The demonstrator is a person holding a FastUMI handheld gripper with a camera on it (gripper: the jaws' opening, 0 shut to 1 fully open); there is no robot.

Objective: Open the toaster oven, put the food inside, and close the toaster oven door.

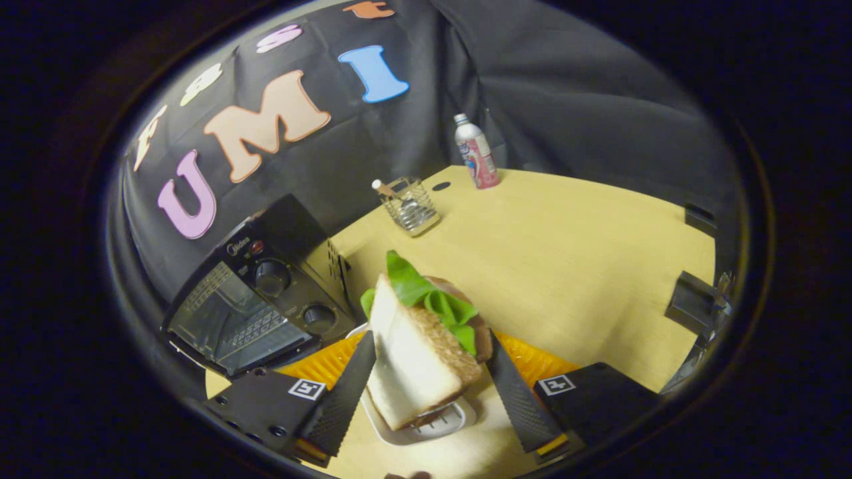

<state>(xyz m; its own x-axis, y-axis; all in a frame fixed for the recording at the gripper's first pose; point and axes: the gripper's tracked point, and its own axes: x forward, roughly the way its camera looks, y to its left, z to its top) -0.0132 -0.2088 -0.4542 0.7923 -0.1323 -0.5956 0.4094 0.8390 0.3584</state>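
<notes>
- The claw (426,362) has its 2 fingers pressed against either side of a sandwich (416,352), holding it in the lower middle of the frame.
- The sandwich is a triangular half of white bread with a brown crust, tilted with its point toward the upper left; green lettuce (426,296) sticks out of its top and a darker filling shows along the right edge.
- Directly beneath the sandwich, low between the fingers, lies a white tray (436,429) with slots in its base; whether the sandwich touches it I cannot tell.
- Behind the fingers, an orange ridged mat (532,359) shows on both sides of the sandwich, lying on the pale wooden surface (566,253).
- At the left of the frame stands the black toaster oven (259,299), just beside the mat, with its glass door shut, a rack visible through the glass and 2 round knobs on its right panel.
- Beyond the sandwich, in the upper middle, sits a wire mesh holder (413,206) with an utensil handle poking out.
- Further back, near the black cloth wall, a bottle (476,153) with a pink label and white cap stands upright.
- At the right edge of the surface are 2 dark block-like fixtures (692,303).
</notes>
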